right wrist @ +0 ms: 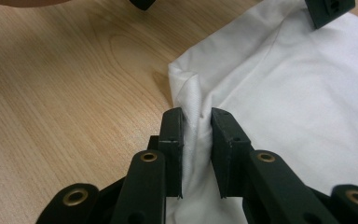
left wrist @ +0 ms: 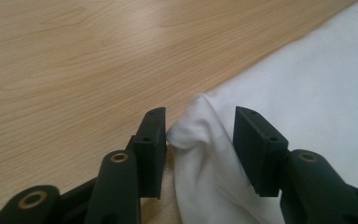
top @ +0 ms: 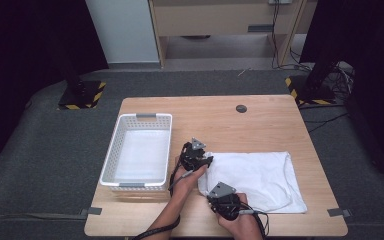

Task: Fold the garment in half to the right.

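Cloth: soft white folded fabric garment point(top: 252, 179), limp and light, lying on the table's right half.
Left gripper point(left wrist: 200, 140): apart, straddling a corner.
Right gripper point(right wrist: 196, 140): pinching bunched edge.
Hold: corners.

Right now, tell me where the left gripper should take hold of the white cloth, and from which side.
Grip the raised corner fold of the cloth, coming from the table side over its left edge. The bunched ridge there stands up between the left gripper's jaws, while the rest lies flat. The right gripper pinches the near corner the same way.
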The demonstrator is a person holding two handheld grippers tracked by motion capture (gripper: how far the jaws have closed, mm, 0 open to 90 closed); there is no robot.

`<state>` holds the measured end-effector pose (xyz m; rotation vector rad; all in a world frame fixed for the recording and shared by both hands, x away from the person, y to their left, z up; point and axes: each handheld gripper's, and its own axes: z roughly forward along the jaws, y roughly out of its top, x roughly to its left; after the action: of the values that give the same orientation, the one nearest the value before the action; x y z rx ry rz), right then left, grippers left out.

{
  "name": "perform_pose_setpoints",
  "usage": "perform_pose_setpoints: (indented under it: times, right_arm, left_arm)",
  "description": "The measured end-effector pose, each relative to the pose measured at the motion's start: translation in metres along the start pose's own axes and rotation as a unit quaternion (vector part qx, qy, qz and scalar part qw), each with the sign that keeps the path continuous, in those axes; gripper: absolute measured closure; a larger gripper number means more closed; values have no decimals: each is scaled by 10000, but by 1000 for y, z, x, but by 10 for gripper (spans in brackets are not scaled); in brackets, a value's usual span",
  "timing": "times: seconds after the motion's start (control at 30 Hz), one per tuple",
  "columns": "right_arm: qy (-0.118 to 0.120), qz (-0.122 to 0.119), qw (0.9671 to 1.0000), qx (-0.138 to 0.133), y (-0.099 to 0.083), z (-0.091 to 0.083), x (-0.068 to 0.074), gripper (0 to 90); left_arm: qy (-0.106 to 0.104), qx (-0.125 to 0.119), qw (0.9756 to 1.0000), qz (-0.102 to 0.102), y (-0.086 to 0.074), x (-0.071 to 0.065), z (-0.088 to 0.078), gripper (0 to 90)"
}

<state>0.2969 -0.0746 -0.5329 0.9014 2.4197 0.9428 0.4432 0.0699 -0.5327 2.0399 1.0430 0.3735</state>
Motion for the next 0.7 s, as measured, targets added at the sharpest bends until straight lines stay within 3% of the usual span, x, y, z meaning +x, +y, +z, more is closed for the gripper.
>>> perform_pose_setpoints:
  times: [0.17, 0.3, 0.43, 0.7]
  right_arm:
    - [-13, 10, 10000, 10, 0, 0, 1, 753]
    - [-49, -13, 10000, 11, 0, 0, 1, 758]
    - [-92, -28, 9999, 35, 1, -1, 2, 779]
    - [-196, -86, 9997, -122, 2, -13, 4, 796]
  left_arm:
    - [-9, 34, 10000, -25, 0, 2, 3, 533]
    - [-166, 92, 9998, 54, 1, 0, 4, 693]
    - [-91, 98, 9998, 141, 3, -7, 3, 794]
    - [-68, -165, 9996, 240, 16, -16, -11, 806]
